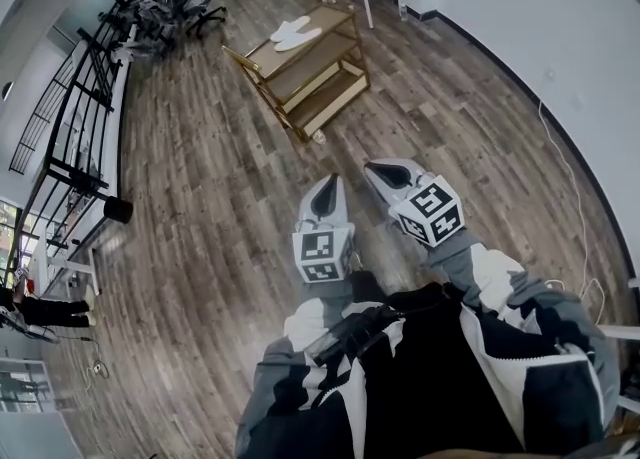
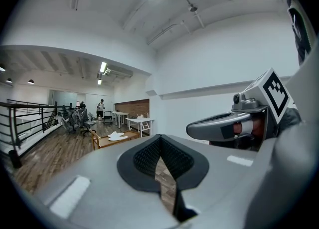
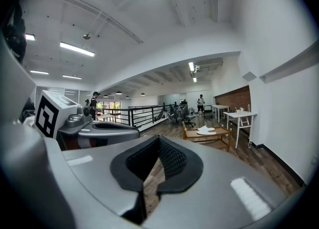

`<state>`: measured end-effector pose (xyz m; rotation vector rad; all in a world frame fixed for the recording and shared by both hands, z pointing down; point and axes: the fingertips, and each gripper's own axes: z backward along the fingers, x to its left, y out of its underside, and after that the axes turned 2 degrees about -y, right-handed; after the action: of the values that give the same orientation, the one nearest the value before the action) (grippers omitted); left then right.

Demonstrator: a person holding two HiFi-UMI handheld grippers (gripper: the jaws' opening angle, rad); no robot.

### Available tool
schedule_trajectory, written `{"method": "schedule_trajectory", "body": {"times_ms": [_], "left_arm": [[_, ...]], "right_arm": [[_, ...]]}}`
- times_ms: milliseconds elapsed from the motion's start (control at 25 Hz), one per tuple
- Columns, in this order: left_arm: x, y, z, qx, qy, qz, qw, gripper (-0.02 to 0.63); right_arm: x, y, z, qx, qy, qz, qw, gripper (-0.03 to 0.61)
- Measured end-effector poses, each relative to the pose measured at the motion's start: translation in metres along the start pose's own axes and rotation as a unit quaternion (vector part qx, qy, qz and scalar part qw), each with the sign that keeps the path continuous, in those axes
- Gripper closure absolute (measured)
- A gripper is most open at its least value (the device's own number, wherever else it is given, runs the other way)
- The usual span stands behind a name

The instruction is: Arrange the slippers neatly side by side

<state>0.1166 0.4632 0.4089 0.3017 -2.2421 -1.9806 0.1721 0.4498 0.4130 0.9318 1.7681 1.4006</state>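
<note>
- While the white slippers (image 1: 293, 33) lie touching atop the wooden cart (image 1: 330, 19), the left gripper (image 1: 327, 187) hangs well short of it, jaws together, empty.
- Right gripper (image 1: 385, 172), also well short of the cart: jaws together, nothing held.

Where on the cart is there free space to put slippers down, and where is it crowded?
The slippers lie together mid-top of the cart. Bare wood remains on the top toward each end, and the lower shelves look bare. The floor before the cart is open; chairs crowd the far corner.

Slippers (image 1: 291, 33) too small to tell L vs R.
</note>
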Motion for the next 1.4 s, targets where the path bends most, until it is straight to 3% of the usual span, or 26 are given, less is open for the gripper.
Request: {"method": "schedule_trajectory", "body": {"times_ms": [400, 960, 1400], "left_arm": [[0.032, -0.030, -0.079, -0.023, 0.041, -0.026, 0.9986, 0.609], [0.152, -0.036, -0.173, -0.014, 0.072, -0.030, 0.9969, 0.609], [0.231, -0.020, -0.212, -0.008, 0.057, -0.002, 0.9984, 0.609]], "right_arm": [[-0.058, -0.026, -0.050, -0.013, 0.035, 0.006, 0.999, 0.575], [-0.112, -0.053, -0.185, -0.006, 0.069, 0.004, 0.998, 0.575], [-0.143, -0.047, -0.255, 0.014, 0.084, -0.005, 0.996, 0.575]]}}
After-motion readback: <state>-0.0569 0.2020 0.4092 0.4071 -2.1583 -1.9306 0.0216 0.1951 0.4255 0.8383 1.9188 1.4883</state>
